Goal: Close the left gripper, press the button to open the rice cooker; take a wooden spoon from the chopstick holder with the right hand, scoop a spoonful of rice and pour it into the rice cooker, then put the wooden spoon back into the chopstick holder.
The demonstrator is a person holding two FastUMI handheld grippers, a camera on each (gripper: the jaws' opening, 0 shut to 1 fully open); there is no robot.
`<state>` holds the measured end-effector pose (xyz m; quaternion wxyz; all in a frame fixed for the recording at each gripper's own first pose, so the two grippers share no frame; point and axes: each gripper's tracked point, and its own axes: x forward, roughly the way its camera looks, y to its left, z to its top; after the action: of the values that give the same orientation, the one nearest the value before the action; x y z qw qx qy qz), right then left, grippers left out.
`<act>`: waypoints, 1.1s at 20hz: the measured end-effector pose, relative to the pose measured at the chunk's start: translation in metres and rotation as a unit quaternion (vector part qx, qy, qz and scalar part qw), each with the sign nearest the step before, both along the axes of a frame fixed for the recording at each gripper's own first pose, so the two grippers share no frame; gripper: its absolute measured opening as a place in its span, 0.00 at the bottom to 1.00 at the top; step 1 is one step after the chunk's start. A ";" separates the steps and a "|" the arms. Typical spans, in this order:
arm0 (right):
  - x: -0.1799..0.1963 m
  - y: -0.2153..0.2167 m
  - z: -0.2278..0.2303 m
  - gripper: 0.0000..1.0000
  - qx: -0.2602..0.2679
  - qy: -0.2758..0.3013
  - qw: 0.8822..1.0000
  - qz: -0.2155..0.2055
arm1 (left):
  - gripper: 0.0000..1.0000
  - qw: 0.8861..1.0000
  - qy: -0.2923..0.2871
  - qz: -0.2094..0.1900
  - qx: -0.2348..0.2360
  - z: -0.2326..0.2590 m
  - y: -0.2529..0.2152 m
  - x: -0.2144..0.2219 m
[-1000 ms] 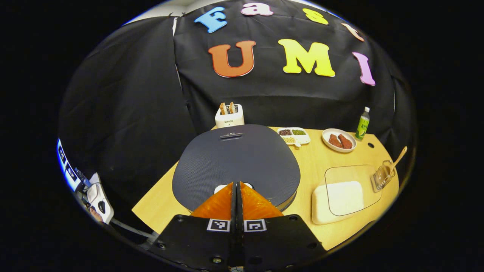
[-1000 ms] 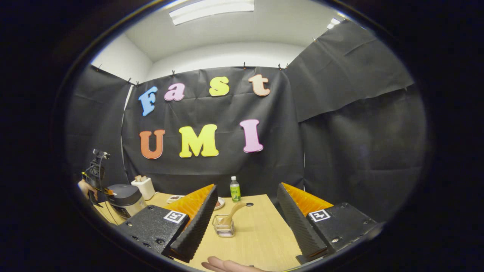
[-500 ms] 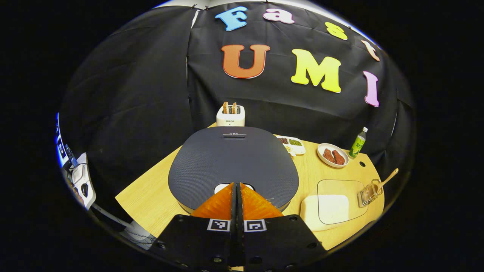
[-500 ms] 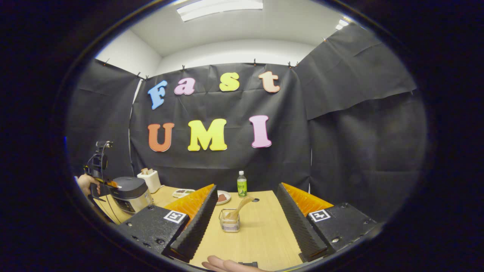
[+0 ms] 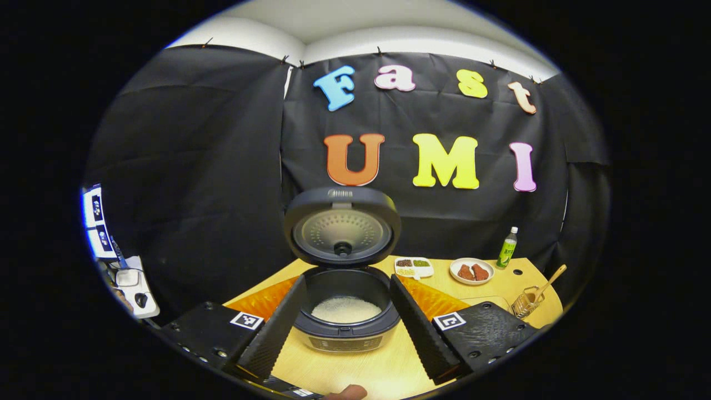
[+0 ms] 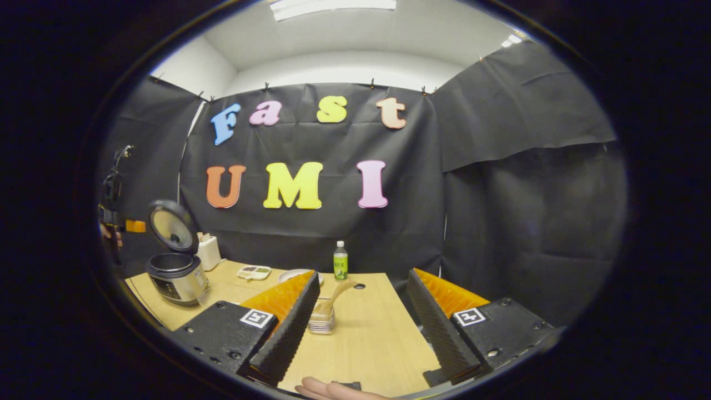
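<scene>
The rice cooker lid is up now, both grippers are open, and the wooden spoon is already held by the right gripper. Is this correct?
One part is wrong. The wooden spoon is not held: in the right gripper view it stands in the chopstick holder on the table, ahead of the open right gripper. The rest is correct: in the left gripper view the rice cooker lid is up and the left gripper is open.

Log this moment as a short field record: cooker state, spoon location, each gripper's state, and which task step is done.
rice cooker: lid up, pot open, white rice inside
wooden spoon: standing in the chopstick holder, handle leaning out, untouched
left gripper: fingers open, set back from the cooker
right gripper: fingers open, facing the holder, not at it
table: also bottle, toaster, dishes
step done: cooker opened; spoon pickup not yet begun
</scene>
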<state>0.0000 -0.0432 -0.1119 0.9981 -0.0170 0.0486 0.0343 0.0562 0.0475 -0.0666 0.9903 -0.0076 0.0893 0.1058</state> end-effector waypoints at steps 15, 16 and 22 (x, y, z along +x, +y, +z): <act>0.109 0.035 -0.076 1.00 0.004 0.046 0.999 -0.010 | 0.94 0.993 -0.086 -0.061 0.050 0.005 -0.058 -0.140; 0.118 0.035 -0.087 1.00 0.004 0.053 0.998 -0.014 | 0.95 0.992 -0.089 -0.071 0.054 0.005 -0.064 -0.147; 0.165 0.051 -0.144 1.00 0.047 0.113 0.992 -0.011 | 0.96 0.988 -0.096 -0.108 0.051 0.006 -0.084 -0.180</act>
<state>0.1652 0.0083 -0.2559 0.9863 0.0344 0.1592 0.0270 -0.1242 -0.0361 -0.0610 0.9990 0.0425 -0.0117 0.0017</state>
